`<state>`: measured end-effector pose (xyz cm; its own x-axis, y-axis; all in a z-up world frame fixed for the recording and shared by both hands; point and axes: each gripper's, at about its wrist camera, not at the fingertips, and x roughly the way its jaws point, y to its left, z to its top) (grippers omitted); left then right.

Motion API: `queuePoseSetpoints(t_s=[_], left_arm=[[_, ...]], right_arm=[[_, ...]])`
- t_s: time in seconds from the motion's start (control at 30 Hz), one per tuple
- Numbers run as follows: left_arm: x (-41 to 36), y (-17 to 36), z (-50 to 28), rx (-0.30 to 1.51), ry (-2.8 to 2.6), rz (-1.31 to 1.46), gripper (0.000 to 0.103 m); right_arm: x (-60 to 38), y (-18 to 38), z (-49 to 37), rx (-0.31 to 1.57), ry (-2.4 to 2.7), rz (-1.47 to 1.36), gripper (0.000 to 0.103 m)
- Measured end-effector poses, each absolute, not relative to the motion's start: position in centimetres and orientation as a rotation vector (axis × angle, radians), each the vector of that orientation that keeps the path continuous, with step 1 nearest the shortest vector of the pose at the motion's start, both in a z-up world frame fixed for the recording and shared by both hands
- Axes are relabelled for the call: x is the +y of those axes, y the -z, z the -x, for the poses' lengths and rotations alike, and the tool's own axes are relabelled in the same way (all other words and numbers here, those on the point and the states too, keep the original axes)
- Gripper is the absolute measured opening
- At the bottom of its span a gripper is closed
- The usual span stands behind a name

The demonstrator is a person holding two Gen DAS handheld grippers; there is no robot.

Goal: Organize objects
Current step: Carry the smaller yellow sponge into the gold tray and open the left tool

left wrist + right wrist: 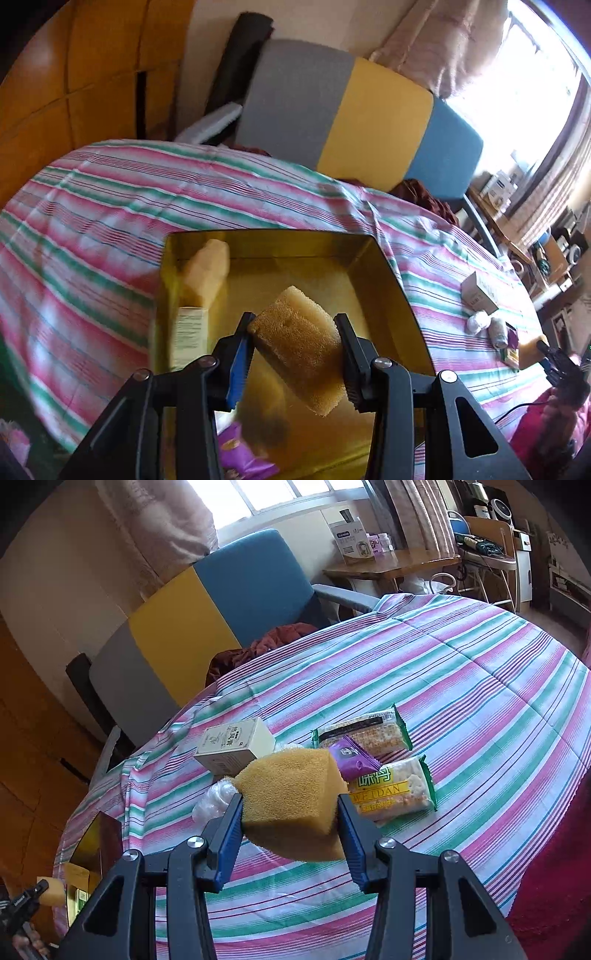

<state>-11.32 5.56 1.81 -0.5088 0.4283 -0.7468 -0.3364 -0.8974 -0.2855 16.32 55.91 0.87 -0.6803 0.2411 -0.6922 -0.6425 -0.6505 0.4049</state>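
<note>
Two grippers, each clenching a sponge.
Left gripper [295,334] is holding a sponge [301,349] – long axis tilted – over the gold box [384,266]; right gripper [290,814] is angling downward, gripping a yellow sponge [291,797] above the tabletop [480,701].

1. A bright daylit window [266,494] with a pale pink curtain [162,520] stands behind the table.
2. A padded chair back in grey, yellow and blue panels [354,122] stands by the pink, green and white striped tablecloth [461,672].
3. A wooden side table [399,563] stands near the window.
4. Orange-brown wooden panelling [85,74] covers one side.
</note>
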Motion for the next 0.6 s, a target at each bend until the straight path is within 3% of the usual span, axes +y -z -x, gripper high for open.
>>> queuePoseSetpoints(t_s=[0.4,0.6], left_arm=[[10.4,2.3,20.1,0.091,-2.461,1.332,0.044],[9.2,3.0,21.9,0.11,-2.523,1.345,0.051]], right_arm=[[56.1,-0.6,-16.4,0.888,-2.299,0.843,0.049],[56.1,-0.6,-16.3,0.885,-2.297,0.854,0.049]])
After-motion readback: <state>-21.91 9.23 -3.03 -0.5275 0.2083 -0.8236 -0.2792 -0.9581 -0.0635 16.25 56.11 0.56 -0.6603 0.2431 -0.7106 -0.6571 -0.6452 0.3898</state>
